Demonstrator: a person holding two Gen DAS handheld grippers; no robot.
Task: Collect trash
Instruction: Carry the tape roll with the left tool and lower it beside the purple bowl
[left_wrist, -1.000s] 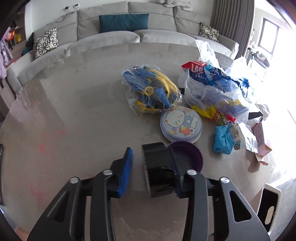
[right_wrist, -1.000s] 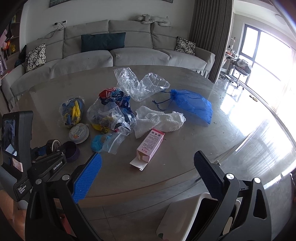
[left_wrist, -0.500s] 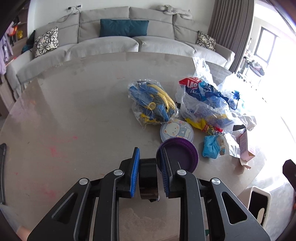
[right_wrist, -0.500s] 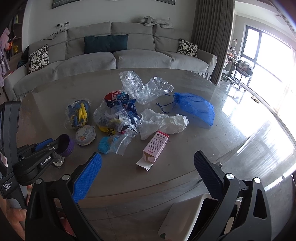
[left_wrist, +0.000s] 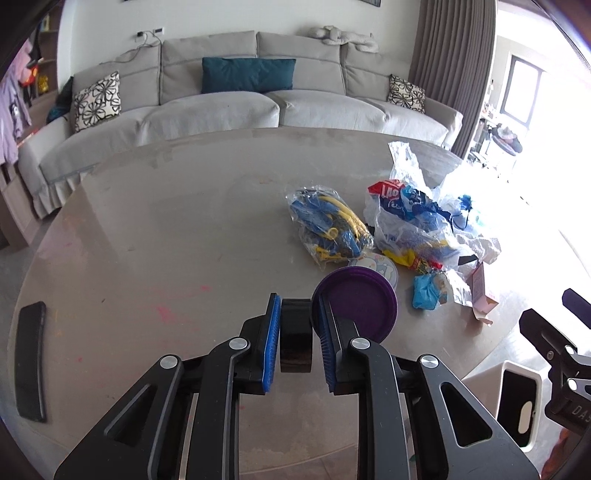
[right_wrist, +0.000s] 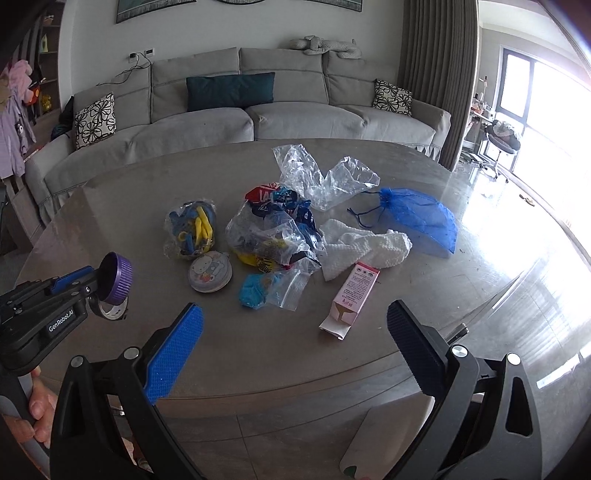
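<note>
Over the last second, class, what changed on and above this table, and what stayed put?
The left hand-held gripper closed from open onto the black tape roll and lifted it clear of the table, the purple lid rising with it. The right hand-held gripper stayed open; the bags and pink box did not move.

A grey sectional sofa with a teal cushion lines the white wall; bright windows beside brown curtains.

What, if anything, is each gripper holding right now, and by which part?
The left gripper clamps a black tape roll across its flat sides; the right gripper is open, holding nothing.
</note>
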